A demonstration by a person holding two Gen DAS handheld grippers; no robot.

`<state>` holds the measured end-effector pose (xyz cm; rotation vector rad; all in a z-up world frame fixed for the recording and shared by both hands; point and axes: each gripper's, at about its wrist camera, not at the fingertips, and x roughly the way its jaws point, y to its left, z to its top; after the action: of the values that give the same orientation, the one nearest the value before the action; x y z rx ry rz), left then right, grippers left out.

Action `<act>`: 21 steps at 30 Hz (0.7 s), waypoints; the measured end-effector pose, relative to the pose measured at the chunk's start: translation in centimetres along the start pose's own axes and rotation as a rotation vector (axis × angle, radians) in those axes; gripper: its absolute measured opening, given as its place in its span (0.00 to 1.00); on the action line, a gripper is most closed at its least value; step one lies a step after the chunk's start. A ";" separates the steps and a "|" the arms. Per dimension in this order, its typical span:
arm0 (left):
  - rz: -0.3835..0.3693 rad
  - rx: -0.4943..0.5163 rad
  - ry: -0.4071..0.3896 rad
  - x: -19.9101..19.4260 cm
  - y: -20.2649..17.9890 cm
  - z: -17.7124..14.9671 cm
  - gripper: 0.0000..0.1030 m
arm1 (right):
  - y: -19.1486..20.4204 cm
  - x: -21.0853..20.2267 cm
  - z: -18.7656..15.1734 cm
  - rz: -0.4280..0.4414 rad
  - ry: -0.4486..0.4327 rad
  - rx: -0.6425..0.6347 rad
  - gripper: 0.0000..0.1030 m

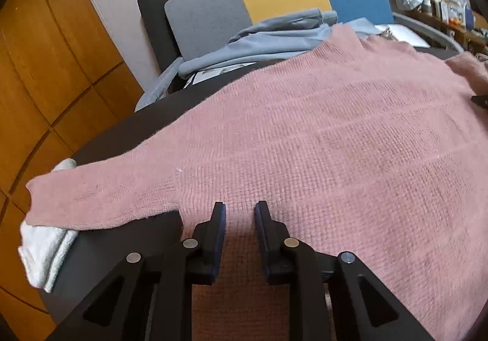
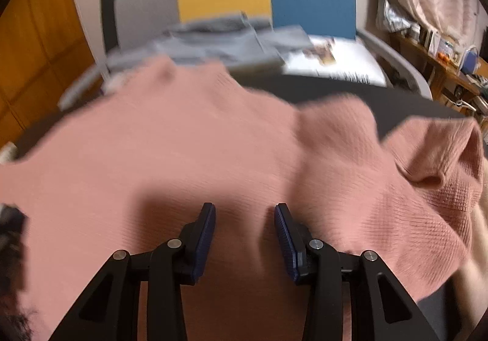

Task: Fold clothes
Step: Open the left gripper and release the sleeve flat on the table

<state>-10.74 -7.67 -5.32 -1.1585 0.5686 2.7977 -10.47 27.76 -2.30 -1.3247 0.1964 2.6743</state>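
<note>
While both tools gape, pink sweater (image 1: pixel 305 139) lies flat.

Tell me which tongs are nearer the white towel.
Left. The left tongs hover over the pink sweater beside its sleeve, which lies over the white towel; the right tongs are farther along the sweater.

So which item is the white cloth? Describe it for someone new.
Start at the dark table under the pink knit sweater. Follow the sweater's sleeve to its cuff: the folded white towel lies beneath it, overhanging the edge, the only white fabric there.
</note>
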 end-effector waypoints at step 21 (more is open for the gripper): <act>0.129 0.040 -0.018 -0.1 1.5 -1.5 0.34 | -3.6 -0.2 3.8 0.007 -0.026 0.049 0.50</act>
<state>-9.95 -9.54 -5.73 -1.1265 0.7186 2.8851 -12.63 32.01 -0.07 -1.2763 0.2622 2.6733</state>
